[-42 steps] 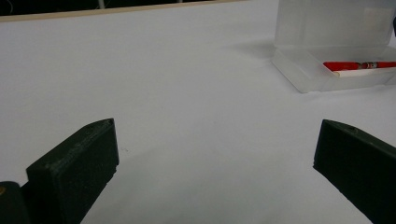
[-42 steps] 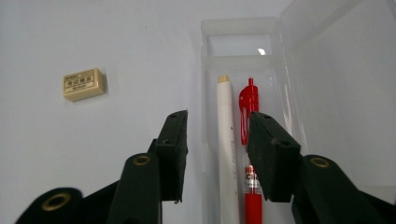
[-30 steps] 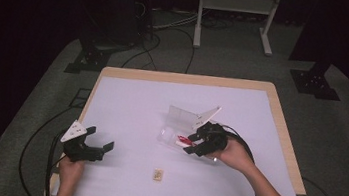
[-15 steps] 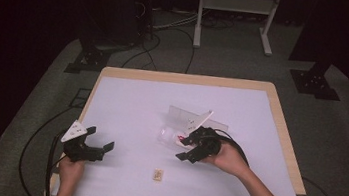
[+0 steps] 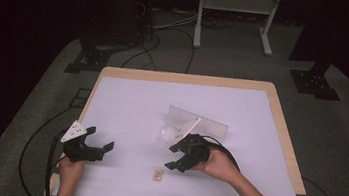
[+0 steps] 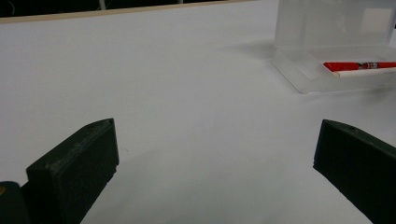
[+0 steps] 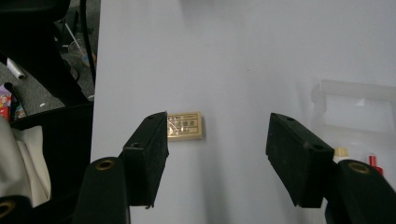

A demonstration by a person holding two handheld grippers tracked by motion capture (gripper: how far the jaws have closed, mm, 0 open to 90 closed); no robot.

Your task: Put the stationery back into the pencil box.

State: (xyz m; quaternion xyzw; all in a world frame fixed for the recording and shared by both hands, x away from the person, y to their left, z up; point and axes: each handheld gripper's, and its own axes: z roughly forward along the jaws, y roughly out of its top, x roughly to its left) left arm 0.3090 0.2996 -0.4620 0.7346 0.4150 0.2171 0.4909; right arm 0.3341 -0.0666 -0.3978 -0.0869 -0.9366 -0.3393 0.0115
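The eraser, a small tan block with a printed wrapper, lies flat on the white table near its front edge, untouched. In the right gripper view the eraser sits beyond the jaw tips, just beside the left-hand jaw and partly behind its edge; nothing lies between the jaws.

The right gripper hangs just beside the eraser, slightly farther from the front edge. Its jaws stand wide apart and empty, and have just been opening. The right hand grips the tool body from behind, forearm running in from the bottom right corner, wrist angled so the jaws point toward the table's left front. A black cable loops from the tool over the hand.

Just behind the right gripper stands the clear case, lid raised. From the left gripper view the case is open with a red pen lying in its tray, a pale stick beside it.

The left gripper sits well apart, near the front left corner, its grey plate uppermost. Its jaws are spread wide with bare table between them, grasping nothing. The left hand holds it from below, forearm entering at the bottom edge.
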